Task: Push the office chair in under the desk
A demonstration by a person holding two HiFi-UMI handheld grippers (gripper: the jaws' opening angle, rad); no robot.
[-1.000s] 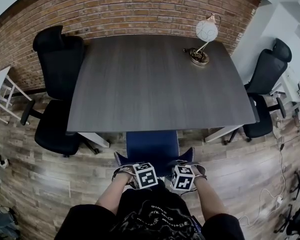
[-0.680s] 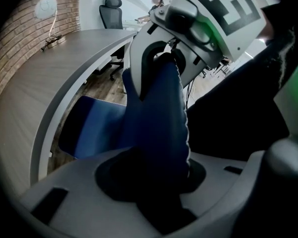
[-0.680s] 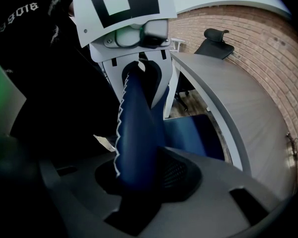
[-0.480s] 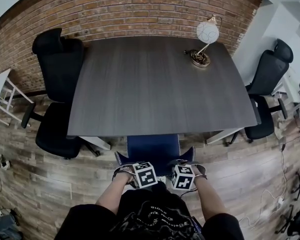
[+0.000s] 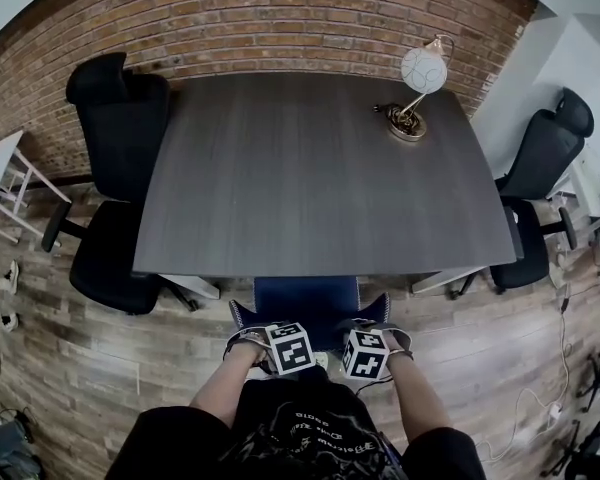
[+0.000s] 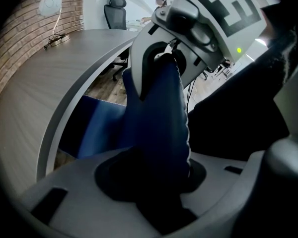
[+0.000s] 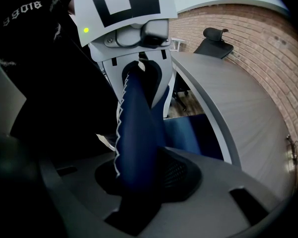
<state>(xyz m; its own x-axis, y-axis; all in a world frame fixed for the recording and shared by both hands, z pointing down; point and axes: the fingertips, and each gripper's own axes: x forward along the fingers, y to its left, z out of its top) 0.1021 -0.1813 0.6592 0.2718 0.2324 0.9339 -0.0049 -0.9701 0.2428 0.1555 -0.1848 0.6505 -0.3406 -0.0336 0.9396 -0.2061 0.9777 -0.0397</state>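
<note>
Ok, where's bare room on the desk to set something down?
Nearly all of the desk is bare, from the left edge to the lamp at the far right corner. Crowded at the near edge: blue chair, left gripper, right gripper.

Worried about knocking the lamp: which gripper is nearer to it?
Right. The right gripper clamps the chair back on the lamp's side; the left gripper clamps it further left. Both sit across the desk from it.

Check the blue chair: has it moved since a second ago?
Yes. The blue chair has slid farther under the desk; less of its seat shows before the desk's near edge.
</note>
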